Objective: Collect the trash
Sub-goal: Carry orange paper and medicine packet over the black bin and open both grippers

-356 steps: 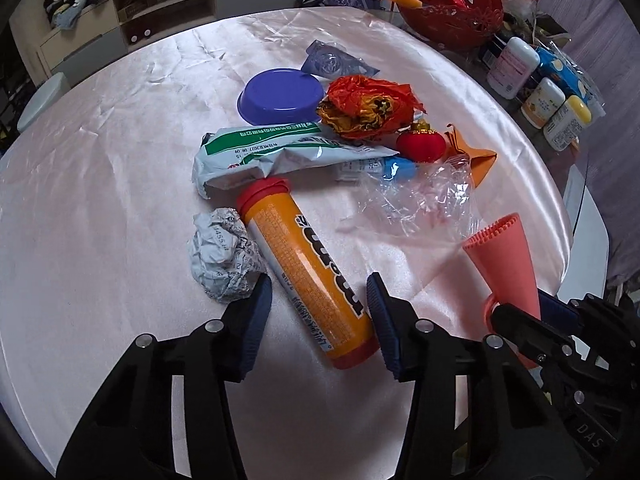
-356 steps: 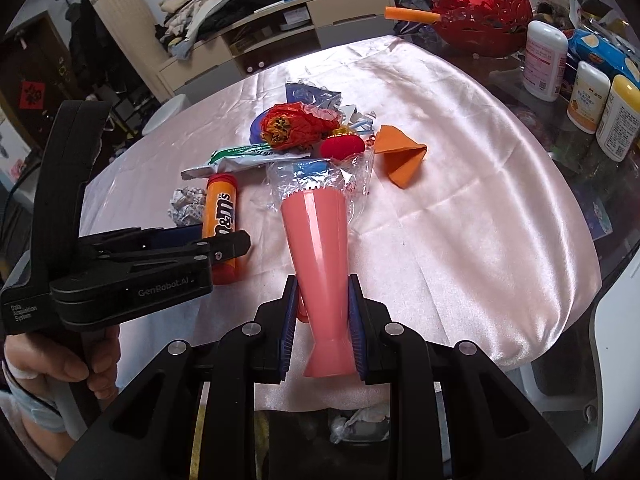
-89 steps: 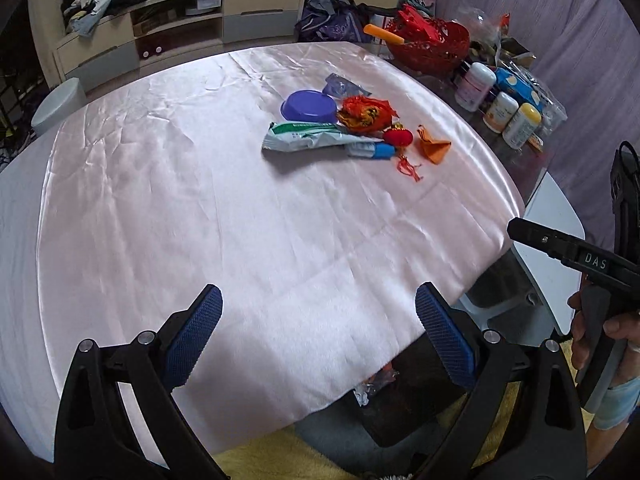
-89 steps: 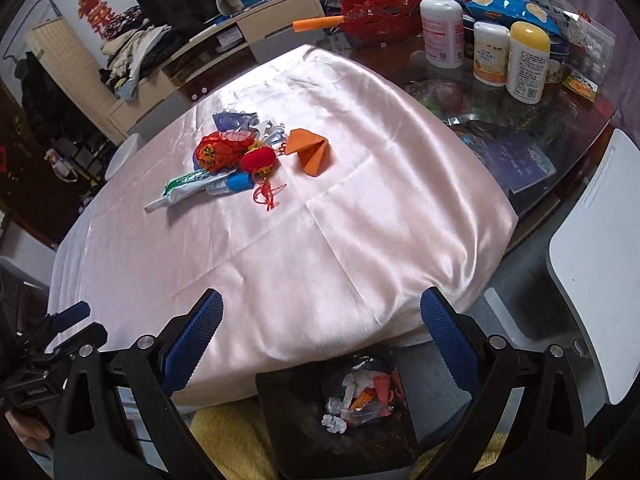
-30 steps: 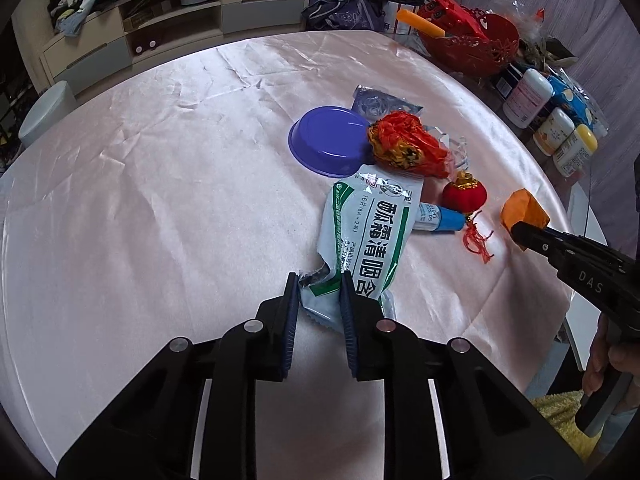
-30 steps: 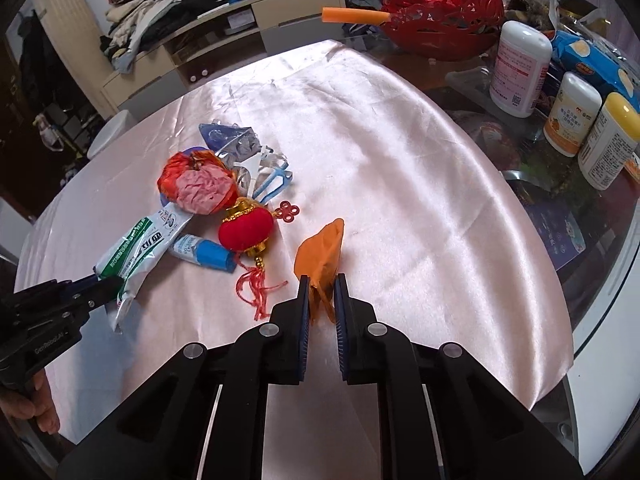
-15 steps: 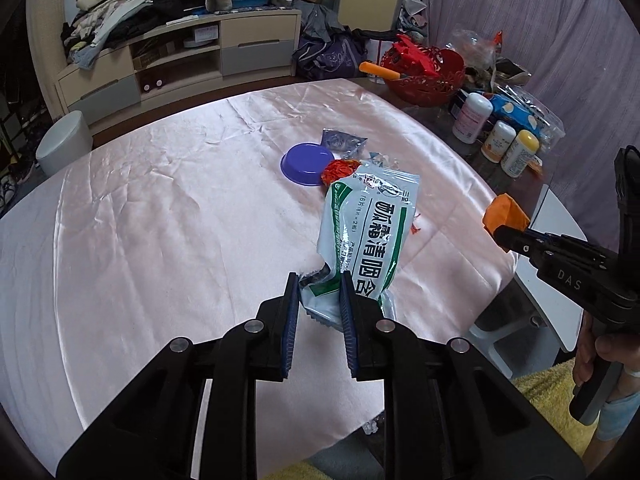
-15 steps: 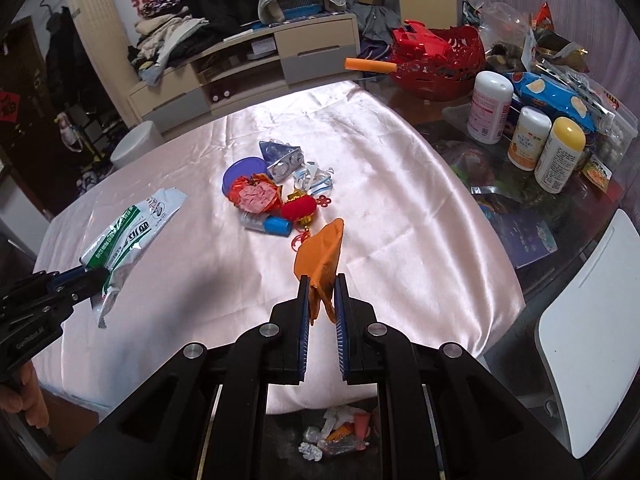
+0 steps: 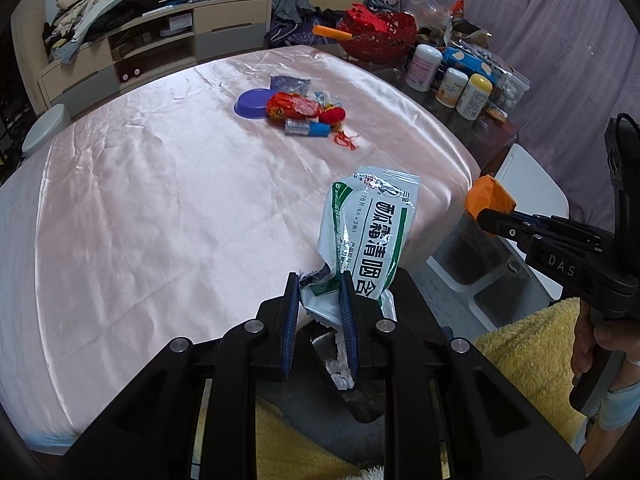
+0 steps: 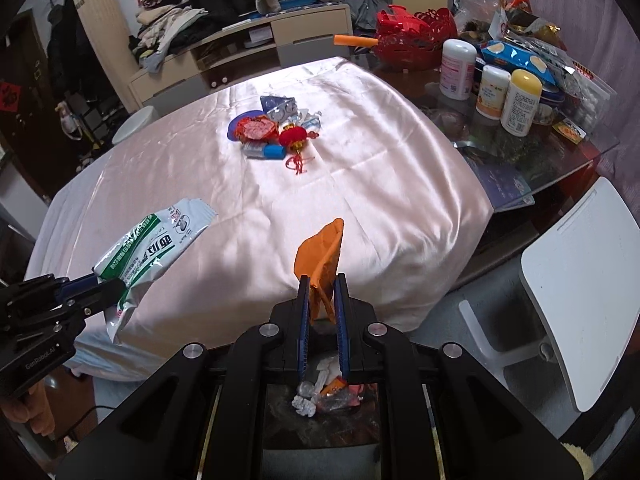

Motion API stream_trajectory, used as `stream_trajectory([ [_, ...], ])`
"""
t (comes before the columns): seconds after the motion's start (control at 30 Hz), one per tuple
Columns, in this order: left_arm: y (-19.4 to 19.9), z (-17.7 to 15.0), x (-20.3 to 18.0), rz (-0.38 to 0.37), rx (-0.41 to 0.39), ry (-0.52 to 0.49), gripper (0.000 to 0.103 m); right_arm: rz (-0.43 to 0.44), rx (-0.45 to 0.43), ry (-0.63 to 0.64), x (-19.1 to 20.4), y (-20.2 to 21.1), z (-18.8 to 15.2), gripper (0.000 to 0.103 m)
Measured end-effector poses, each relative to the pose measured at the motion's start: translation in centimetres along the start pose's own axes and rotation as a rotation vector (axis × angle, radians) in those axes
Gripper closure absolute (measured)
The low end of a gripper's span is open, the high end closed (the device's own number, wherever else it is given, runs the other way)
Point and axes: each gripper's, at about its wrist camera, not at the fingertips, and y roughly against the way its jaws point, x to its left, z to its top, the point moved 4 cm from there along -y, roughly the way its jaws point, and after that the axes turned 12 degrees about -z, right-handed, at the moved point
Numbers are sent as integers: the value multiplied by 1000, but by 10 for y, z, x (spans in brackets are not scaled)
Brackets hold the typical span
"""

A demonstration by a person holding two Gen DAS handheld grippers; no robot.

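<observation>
My left gripper (image 9: 319, 280) is shut on a white and green wrapper (image 9: 370, 236), held up past the table's near edge; the wrapper also shows in the right wrist view (image 10: 148, 252). My right gripper (image 10: 322, 282) is shut on an orange paper piece (image 10: 322, 260), also seen in the left wrist view (image 9: 489, 198). Below both grippers is a dark trash bin (image 10: 320, 420) holding crumpled trash (image 10: 324, 396). On the pink tablecloth (image 9: 160, 200) lie a purple bowl (image 9: 250, 104), a red crumpled wrapper (image 9: 290, 106), a red lantern ornament (image 10: 294, 138) and a small blue-capped bottle (image 10: 266, 151).
A white chair (image 10: 576, 272) stands at the right. Bottles (image 10: 516, 102), snack packs and a red basket (image 10: 416, 40) crowd the glass table's far right. A yellow towel (image 9: 528, 356) lies under the grippers. A low cabinet (image 9: 160, 40) stands behind.
Both grippers have pulled back from the table with the wrapper and the orange paper, and now hold them beyond the near edge, above the bin.
</observation>
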Motion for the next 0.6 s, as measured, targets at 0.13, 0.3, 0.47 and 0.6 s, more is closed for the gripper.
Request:
stream_trajectory([
  [0.13,-16,-23,-11,-17,48,-2,84,-8,33,-8,-9,-3,-24,90],
  [0.3,-42,-53,-26,-36,132,-28,84,-11,82,-37,-22,-14,-56,90],
  [0.47,-70,-78,-27,-40,204,-16,84,-7,139,-46,-25,-27,-84,90],
  [0.6,-91,-90,-23,-47,245,7,84,4,187,-35,-21,-41,-99,90],
])
